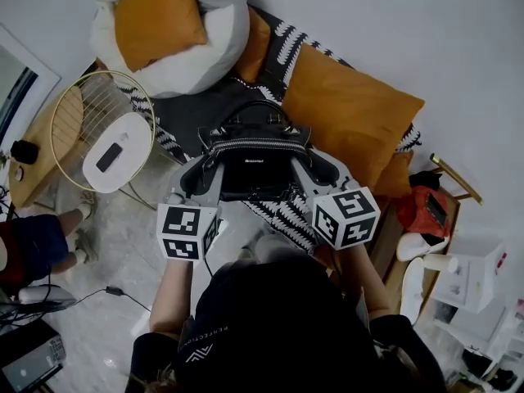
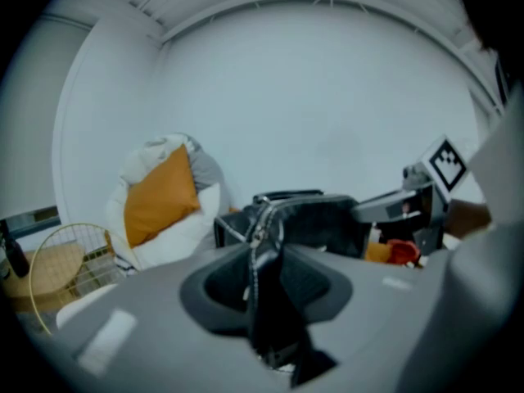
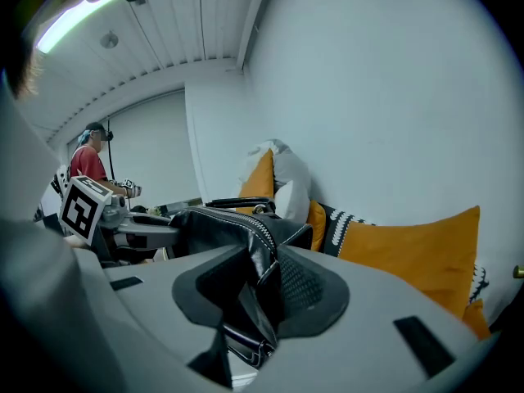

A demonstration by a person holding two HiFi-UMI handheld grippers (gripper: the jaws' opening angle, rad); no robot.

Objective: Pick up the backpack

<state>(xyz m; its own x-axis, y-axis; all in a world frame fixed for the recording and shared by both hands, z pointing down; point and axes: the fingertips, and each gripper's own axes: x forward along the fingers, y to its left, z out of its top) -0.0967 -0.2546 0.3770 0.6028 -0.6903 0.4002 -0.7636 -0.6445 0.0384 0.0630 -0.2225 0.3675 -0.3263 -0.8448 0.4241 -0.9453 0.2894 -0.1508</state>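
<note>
A black leather backpack (image 1: 255,164) with a top handle and a silver zip hangs in the air in front of the sofa, held from both sides. My left gripper (image 1: 202,173) is shut on its left edge; in the left gripper view the black backpack (image 2: 282,244) runs pinched between the grey jaws. My right gripper (image 1: 309,170) is shut on the right edge, and the right gripper view shows the backpack (image 3: 246,260) squeezed between its pads. Both marker cubes sit near my body below the bag.
Behind the bag is a dark sofa (image 1: 192,117) with large orange cushions (image 1: 348,113) and a white beanbag (image 1: 176,43). A round wire side table (image 1: 94,125) stands at the left. A red bag (image 1: 426,211) and white boxes (image 1: 475,273) lie to the right. A second person (image 3: 86,162) stands far off.
</note>
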